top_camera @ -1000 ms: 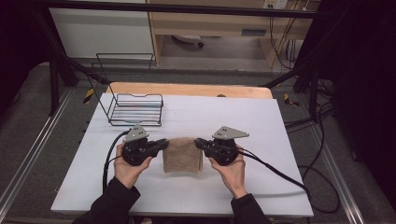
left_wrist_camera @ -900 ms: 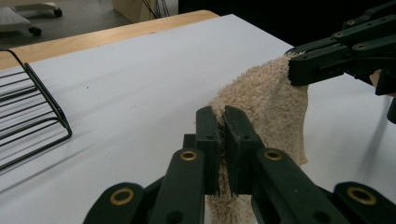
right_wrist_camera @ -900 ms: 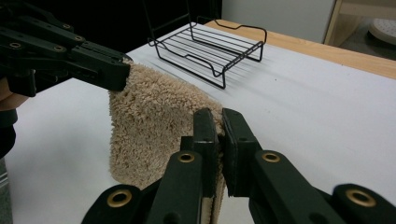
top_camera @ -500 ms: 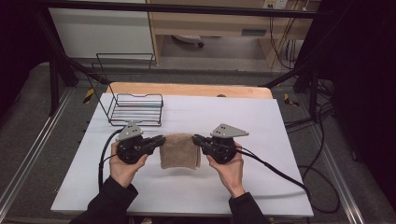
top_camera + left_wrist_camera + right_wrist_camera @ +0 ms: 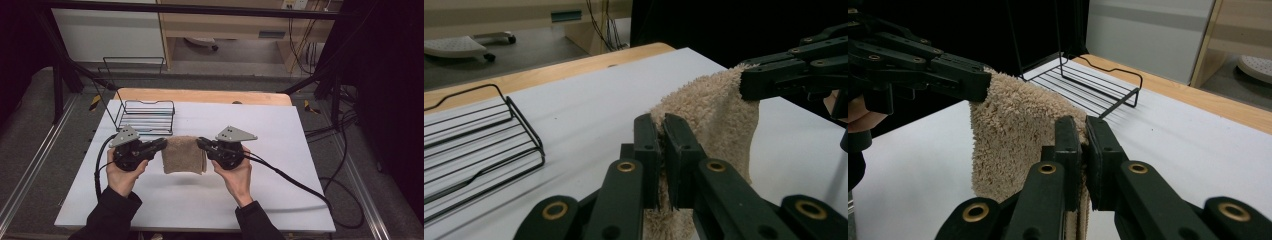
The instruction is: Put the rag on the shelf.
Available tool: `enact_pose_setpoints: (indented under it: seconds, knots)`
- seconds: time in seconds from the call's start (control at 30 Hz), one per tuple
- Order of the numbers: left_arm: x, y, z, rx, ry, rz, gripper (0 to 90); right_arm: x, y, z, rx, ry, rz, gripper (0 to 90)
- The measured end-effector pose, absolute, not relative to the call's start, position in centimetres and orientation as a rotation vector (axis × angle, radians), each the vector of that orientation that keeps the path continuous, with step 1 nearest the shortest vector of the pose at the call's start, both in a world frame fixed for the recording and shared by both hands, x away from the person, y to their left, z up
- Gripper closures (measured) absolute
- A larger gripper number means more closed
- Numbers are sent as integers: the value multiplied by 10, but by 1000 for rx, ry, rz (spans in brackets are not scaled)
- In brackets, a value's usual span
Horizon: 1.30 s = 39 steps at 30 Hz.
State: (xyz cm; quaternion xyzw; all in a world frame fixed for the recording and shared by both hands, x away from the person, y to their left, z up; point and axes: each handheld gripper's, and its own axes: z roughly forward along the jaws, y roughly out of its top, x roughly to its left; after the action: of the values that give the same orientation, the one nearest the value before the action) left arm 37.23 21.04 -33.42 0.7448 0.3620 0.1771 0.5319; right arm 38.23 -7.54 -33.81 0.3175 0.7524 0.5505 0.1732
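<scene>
A beige terry towel [image 5: 183, 154] hangs folded between the two grippers, just above the white table [image 5: 280, 145]. My left gripper [image 5: 162, 143] is shut on the towel's left top corner; in the left gripper view its jaws pinch the pile of the towel [image 5: 709, 112]. My right gripper [image 5: 200, 143] is shut on the right top corner, and in the right gripper view the towel [image 5: 1013, 135] drapes down from both grips. The left gripper [image 5: 973, 80] holds the far corner there.
A black wire rack [image 5: 147, 116] stands on the table behind the left hand, close to the towel's far edge. A wooden strip [image 5: 200, 96] runs along the table's back edge. Cables trail from both grippers toward the table's front and right.
Both hands have risen and moved away from the person, toward the rack. The towel has lifted with them and now hangs from its top corners.
</scene>
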Motion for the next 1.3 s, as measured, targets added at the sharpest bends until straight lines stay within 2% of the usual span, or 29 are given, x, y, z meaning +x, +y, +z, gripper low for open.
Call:
enact_pose_setpoints:
  seconds: [0.63, 1.3]
  knots:
    - [377, 234, -320, 1705, 880, 482, 848, 390, -49, -328, 859, 2078, 1616, 852]
    - [382, 258, -300, 1623, 868, 577, 849, 403, -23, -300, 787, 2012, 1652, 853]
